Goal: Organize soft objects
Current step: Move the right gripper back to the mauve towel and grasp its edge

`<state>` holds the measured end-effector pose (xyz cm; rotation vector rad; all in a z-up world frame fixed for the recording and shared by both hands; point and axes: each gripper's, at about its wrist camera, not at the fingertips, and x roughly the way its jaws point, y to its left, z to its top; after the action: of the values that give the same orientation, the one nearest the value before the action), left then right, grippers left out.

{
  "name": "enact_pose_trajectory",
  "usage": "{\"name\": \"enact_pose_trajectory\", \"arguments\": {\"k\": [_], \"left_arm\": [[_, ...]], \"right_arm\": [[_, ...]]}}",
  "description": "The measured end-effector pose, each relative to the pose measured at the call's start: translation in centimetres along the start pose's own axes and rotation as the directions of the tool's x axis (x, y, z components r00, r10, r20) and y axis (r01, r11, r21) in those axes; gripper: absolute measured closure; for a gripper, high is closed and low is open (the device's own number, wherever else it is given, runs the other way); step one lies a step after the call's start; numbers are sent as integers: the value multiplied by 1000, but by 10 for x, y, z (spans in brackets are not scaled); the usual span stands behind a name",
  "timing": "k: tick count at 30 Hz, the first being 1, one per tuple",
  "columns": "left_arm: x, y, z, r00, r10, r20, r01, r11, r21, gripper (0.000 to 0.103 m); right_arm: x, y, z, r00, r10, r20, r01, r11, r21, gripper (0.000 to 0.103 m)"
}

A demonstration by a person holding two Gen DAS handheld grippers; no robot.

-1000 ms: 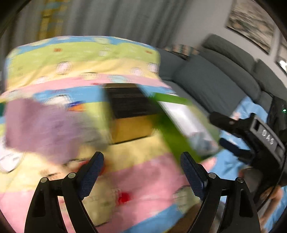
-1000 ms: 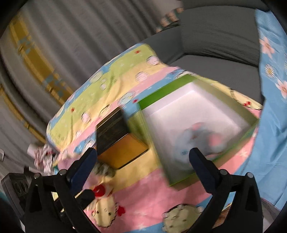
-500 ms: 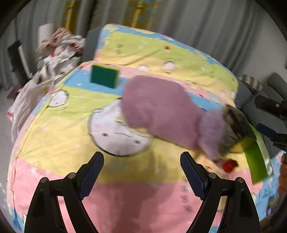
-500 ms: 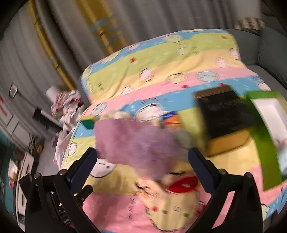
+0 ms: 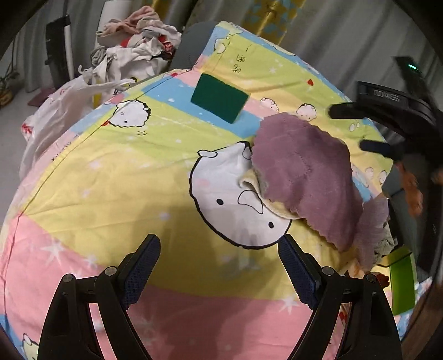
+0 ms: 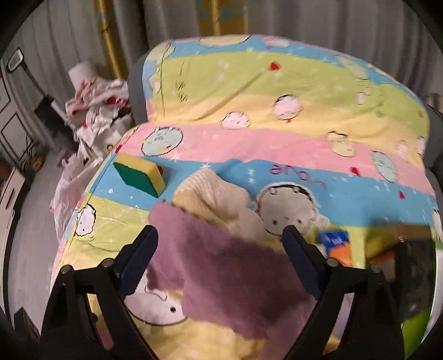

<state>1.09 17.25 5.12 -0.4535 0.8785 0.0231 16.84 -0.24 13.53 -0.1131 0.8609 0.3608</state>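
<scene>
A purple fuzzy cloth (image 5: 307, 177) lies on the cartoon-print sheet, on top of a cream cloth (image 5: 257, 188). In the right wrist view the purple cloth (image 6: 229, 274) fills the space between my fingers, the cream cloth (image 6: 218, 199) just beyond. A green and yellow sponge (image 5: 220, 97) lies farther back; it also shows in the right wrist view (image 6: 138, 173). My left gripper (image 5: 218, 265) is open and empty, short of the cloths. My right gripper (image 6: 220, 257) is open above the purple cloth; it also shows in the left wrist view (image 5: 362, 130).
A green box edge (image 5: 401, 279) and a dark box (image 6: 407, 265) sit at the right. A heap of laundry (image 5: 133, 47) and a white plastic bag (image 5: 63, 110) lie off the sheet's left edge. Curtains (image 6: 277, 19) hang behind.
Both grippers have swung left, away from the green box and dark box, toward the purple cloth and sponge. Both stay open and empty.
</scene>
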Motion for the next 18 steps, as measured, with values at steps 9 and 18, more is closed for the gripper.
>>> {"name": "enact_pose_trajectory", "arguments": {"k": [9, 18], "left_arm": [[2, 3, 3, 999, -32, -17, 32, 999, -25, 16], [0, 0, -1, 1000, -29, -8, 29, 999, -23, 16]], "right_arm": [[30, 7, -8, 983, 19, -181, -40, 992, -117, 82], [-57, 3, -41, 947, 316, -62, -318, 948, -24, 90]]}}
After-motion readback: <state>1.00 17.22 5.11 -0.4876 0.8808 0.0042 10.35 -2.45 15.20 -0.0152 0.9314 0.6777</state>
